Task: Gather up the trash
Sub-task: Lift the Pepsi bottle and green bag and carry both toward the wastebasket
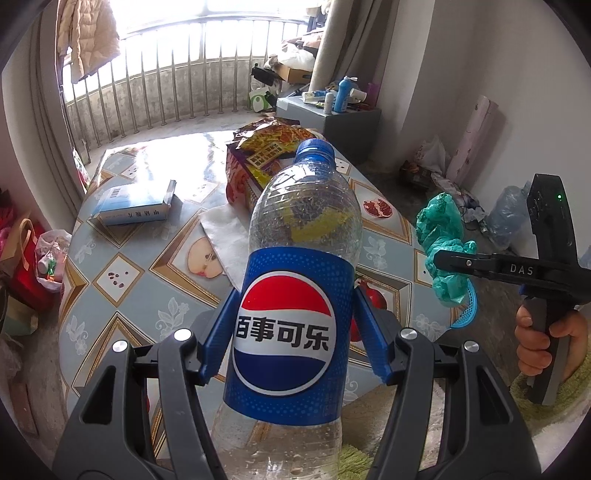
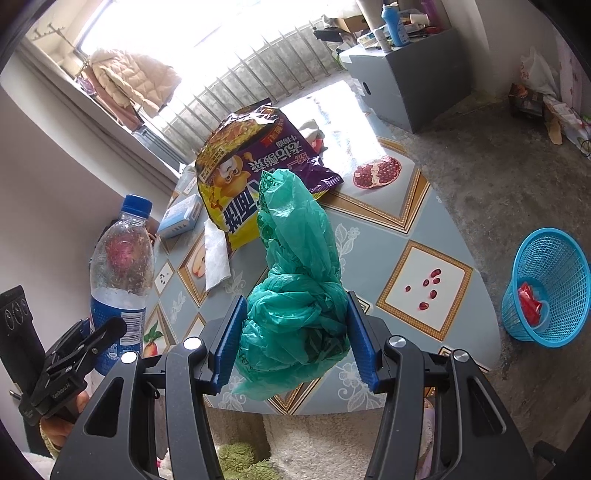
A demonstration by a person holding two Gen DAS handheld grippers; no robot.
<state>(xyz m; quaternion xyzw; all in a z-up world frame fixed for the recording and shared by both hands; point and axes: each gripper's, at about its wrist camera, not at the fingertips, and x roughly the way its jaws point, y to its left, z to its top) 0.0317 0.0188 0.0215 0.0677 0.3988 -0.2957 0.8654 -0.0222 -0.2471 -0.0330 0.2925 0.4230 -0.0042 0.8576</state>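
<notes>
While clamped in closed jaws: empty, blue-capped Pepsi bottle (image 1: 295, 295) left, crumpled green bag (image 2: 295, 295) right.

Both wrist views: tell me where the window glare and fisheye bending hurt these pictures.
Left wrist view: the window is blown out white, glare washes the far table, and the railing bows into a curve. The Pepsi bottle stays sharp. Right wrist view: the window is again overexposed; the green plastic bag and blue basket read clearly; dark vignette at the corners.

Upright Pepsi bottle (image 1: 291, 295), crumpled green bag (image 2: 295, 291), both held.
</notes>
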